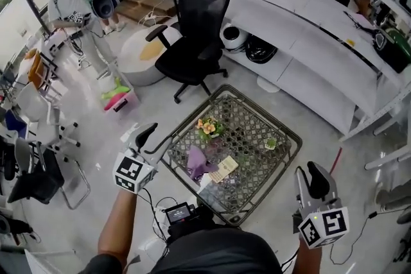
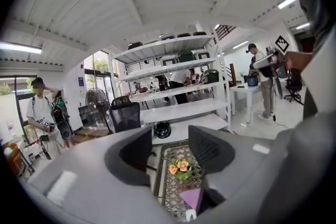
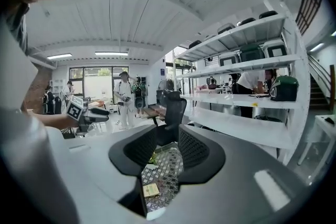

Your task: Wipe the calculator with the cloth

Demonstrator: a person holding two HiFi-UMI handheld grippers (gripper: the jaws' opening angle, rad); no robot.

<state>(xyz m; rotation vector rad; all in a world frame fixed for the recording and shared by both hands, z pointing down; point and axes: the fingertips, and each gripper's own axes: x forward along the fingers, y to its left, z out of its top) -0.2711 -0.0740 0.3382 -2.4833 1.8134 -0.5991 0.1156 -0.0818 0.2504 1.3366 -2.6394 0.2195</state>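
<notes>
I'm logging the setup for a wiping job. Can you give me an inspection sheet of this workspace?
Surface: low table with a lattice top, on a pale floor.
Job's things: purple cloth bunched beside the calculator, near the table's front edge.
Clutter: orange flowers; small green item.
Grippers: left hand-held gripper and right hand-held gripper both open and empty, held clear of the table.
Cables: black cable on the floor near the person's left arm.
Surroundings: black office chair, white shelves, a person standing.
</notes>
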